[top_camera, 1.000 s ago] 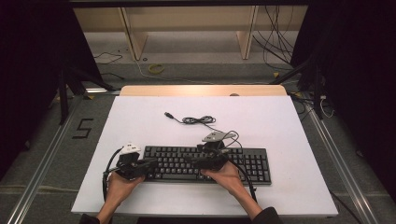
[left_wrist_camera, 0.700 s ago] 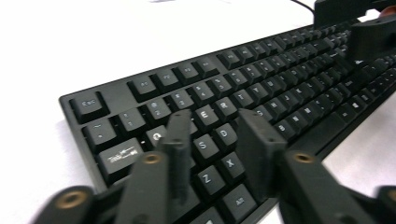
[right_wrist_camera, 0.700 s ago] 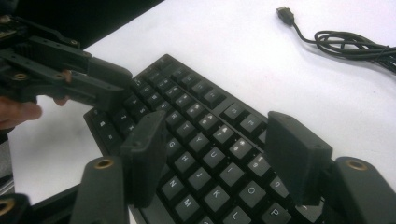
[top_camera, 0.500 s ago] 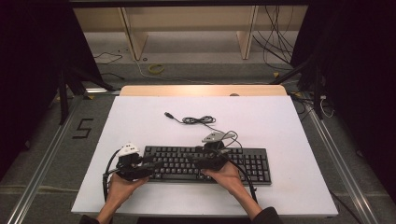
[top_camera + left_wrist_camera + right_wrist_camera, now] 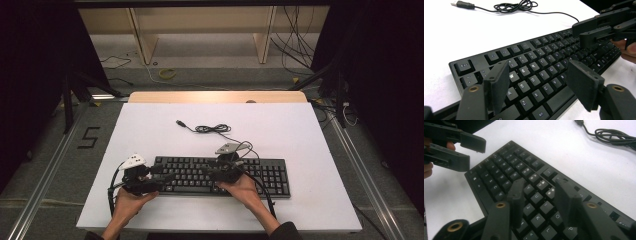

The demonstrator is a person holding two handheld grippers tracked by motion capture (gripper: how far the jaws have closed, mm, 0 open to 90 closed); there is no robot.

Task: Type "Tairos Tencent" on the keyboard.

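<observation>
Hovering over the black keyboard [image 5: 220, 175] at the near edge of the white counter [image 5: 300, 130], our left hand-held gripper [image 5: 539, 87] has just been spreading, nothing between its jaws; our right hand-held gripper [image 5: 537, 202] has just been narrowing, also on nothing. We judge the keyboard stiff, fairly light, best gripped by its edges. Key legends read in gripper views; the high view shows the cable [image 5: 212, 128].

Under the left gripper [image 5: 536, 87], matte black with brass-coloured pivots, lies a black keyboard [image 5: 534, 72] with white legends. Beyond it, a black cable [image 5: 516, 5] crosses the plain white table [image 5: 461, 32].
</observation>
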